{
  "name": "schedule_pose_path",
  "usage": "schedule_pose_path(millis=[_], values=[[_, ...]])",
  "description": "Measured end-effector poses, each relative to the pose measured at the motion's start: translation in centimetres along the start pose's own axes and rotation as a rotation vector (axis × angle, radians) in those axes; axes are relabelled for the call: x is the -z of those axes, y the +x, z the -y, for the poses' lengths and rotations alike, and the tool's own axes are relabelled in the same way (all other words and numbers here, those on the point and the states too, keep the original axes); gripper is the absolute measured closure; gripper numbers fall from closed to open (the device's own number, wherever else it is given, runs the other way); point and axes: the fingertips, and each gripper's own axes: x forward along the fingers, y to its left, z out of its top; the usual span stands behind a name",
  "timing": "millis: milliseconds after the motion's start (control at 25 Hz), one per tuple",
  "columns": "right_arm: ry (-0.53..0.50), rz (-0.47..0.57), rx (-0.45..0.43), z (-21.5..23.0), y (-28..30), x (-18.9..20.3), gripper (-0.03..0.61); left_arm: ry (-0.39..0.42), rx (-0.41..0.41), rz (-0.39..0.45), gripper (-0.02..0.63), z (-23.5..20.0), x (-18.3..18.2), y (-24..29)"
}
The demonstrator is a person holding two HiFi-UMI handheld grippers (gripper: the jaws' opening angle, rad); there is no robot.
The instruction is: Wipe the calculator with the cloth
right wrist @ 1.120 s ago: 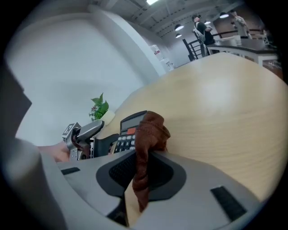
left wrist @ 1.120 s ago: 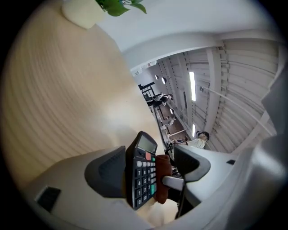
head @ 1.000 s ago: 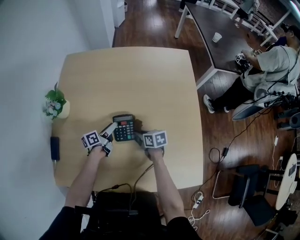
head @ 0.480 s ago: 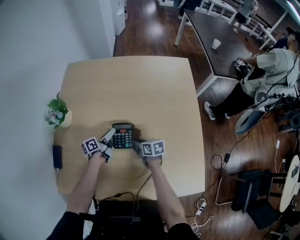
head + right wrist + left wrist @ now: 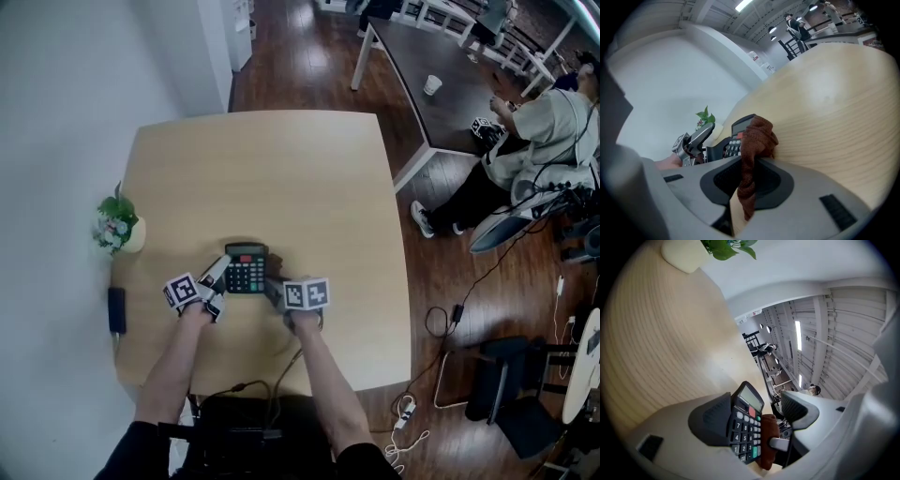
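Mostly bare tabletop [image 5: 262,178] beyond and to the right of the work, open all the way to the far and right edges. Tighter on the left, with a potted plant [image 5: 114,225] and a small black device [image 5: 116,309] by the left edge, both well apart from the tools. Work placed nearer the front edge than the far one, about midway across. Hardly any change from half a second earlier: same places for both tools and for the calculator [image 5: 247,266]. Left tool [image 5: 217,274] open, jaws wide apart around the calculator, one pad against its left side and the other clear of it. Right tool [image 5: 273,287] clamped on a brown cloth [image 5: 757,136], the bunched end pressed to the calculator's right edge beside the keys. Calculator flat on the tabletop, display toward the far edge, flanked left and right by the two tools.
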Motion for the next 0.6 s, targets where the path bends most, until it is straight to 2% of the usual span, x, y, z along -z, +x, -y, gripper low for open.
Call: schedule_pose_path(millis=[120,240,320,440,600], values=[[-0.005,0.013,0.019,0.3,-1.0,0.0,0.517,0.001,-0.001,0.003,0.275,0.1,0.4,-1.0],[0.028,0.088,0.005,0.7,-4.0,0.0,0.517,0.036,0.006,0.009,0.276,1.4,0.8,-3.7],[0.113,0.195,-0.057,0.9,-7.4,0.1,0.517,0.058,0.03,0.001,0.276,3.4,1.5,-5.8],[0.264,0.394,-0.151,1.2,-14.0,1.5,0.518,0.052,0.189,-0.027,0.309,8.8,3.9,-8.8],[0.336,0.655,-0.195,0.8,-22.3,4.4,0.518,0.119,0.302,-0.024,0.379,12.8,4.7,-13.4]])
